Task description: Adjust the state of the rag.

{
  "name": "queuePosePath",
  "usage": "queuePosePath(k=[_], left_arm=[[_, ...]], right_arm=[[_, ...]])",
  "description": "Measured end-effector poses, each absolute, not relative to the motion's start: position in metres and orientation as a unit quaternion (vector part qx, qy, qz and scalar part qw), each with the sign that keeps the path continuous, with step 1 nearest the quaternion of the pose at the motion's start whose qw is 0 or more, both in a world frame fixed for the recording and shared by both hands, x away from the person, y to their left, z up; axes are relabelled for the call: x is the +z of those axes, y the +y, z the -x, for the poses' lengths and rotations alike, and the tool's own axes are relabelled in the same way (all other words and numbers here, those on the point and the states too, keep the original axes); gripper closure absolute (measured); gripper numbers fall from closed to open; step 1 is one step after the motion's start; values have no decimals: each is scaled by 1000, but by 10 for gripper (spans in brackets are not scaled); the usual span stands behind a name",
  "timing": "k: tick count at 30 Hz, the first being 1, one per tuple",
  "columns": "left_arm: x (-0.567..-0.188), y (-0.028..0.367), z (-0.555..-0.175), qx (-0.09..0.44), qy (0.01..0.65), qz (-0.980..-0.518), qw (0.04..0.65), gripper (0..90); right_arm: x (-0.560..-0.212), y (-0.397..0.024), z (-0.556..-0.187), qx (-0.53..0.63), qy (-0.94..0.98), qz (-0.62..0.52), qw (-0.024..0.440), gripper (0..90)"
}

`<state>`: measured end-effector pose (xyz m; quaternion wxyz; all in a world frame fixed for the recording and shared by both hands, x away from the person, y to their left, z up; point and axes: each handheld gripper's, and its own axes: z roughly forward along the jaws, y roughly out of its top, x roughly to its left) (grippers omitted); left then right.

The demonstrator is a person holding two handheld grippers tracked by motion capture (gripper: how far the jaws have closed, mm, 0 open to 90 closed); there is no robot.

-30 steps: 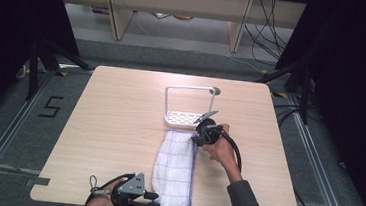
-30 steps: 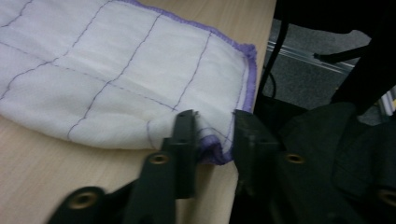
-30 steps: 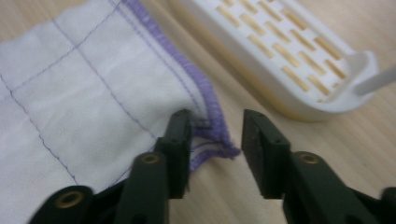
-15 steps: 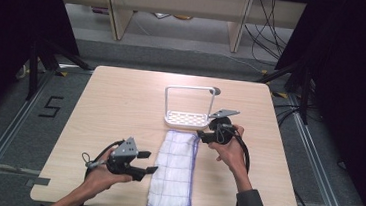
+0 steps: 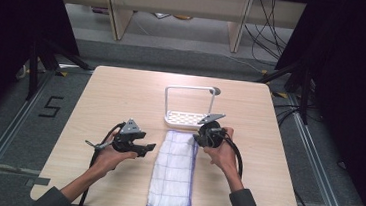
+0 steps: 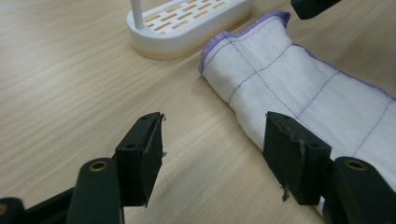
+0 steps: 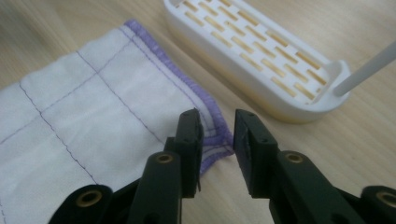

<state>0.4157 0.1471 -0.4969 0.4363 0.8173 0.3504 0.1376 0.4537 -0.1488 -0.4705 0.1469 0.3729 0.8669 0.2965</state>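
Left gripper (image 5: 134, 145) moved beside cloth (image 5: 174, 170), jaws wide, empty; right gripper (image 7: 217, 135) jaws closing at cloth corner.

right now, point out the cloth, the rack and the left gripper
cloth (image 5: 174, 172): high view, middle of the folded white cloth
rack (image 7: 261, 51): right gripper view, slotted base of the white rack
left gripper (image 6: 212, 156): left gripper view, gap midway between its open jaws

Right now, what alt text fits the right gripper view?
The right gripper has narrowly parted jaws at the purple-hemmed corner of a white checked cloth on the wooden table. A white slotted rack lies just beyond.
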Motion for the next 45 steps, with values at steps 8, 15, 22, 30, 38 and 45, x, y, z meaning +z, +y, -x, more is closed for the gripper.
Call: queuePosePath(k=[8,15,22,30,38,45], left_arm=[[-498,149,-417,135,352,-818,435,366],[-498,146,-416,130,360,-812,440,359],[-499,146,-416,129,360,-814,437,347],[-499,148,-417,127,352,-824,424,338],[-499,150,-418,129,357,-821,426,338],[-500,148,-418,128,360,-819,429,337]], right_arm=[[-474,-146,-454,281,875,-353,173,900],[-463,-155,-452,299,864,-364,175,896],[-480,-145,-454,275,869,-385,145,749],[-488,-141,-459,290,866,-387,128,900],[-462,-150,-452,303,860,-383,149,900],[-478,-155,-459,292,847,-420,143,758]])
